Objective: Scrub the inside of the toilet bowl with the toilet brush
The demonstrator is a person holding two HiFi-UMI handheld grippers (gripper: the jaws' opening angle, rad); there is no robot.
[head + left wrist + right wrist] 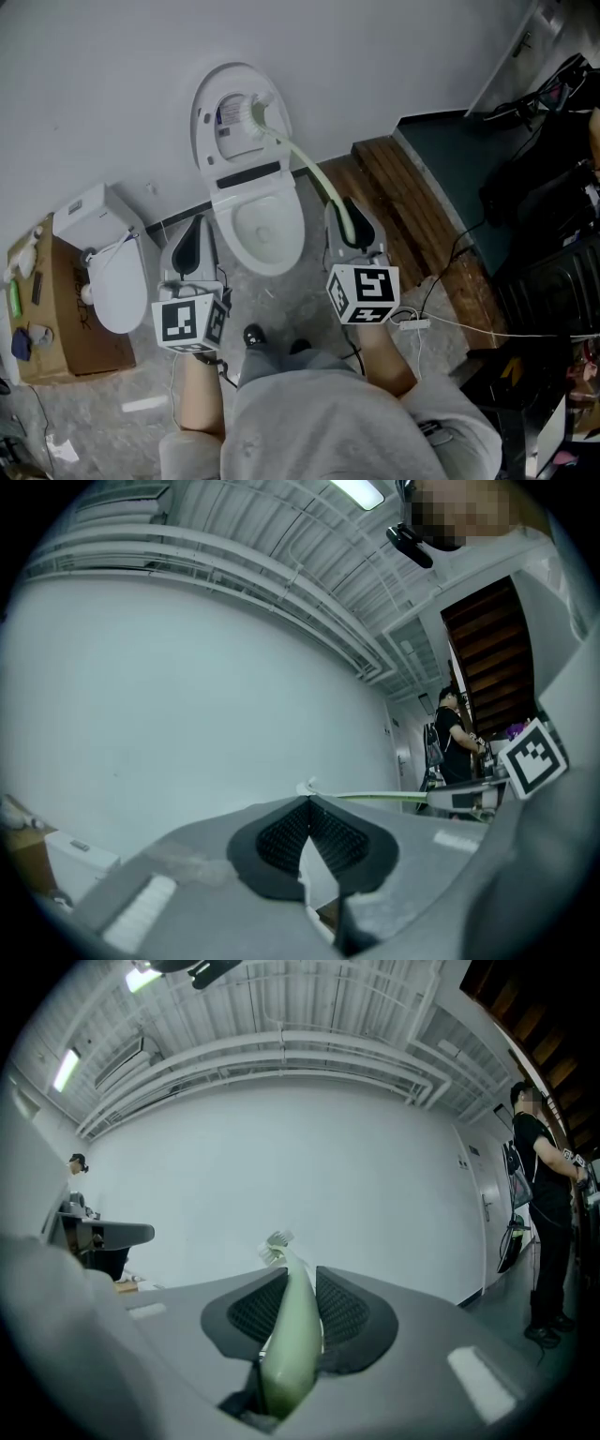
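The left gripper [307, 803] has grey jaws with black ribbed pads, and the tips meet with nothing held between them. Just behind the tips, a long pale green plastic toilet brush [375, 797] lies level before the plain white wall [187, 696], and it reaches the right gripper [461, 799].

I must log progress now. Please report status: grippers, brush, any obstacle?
Left gripper shut, empty. Right gripper shut on toilet brush. Brush head up by raised lid, not in toilet bowl. Nothing seen blocking bowl.
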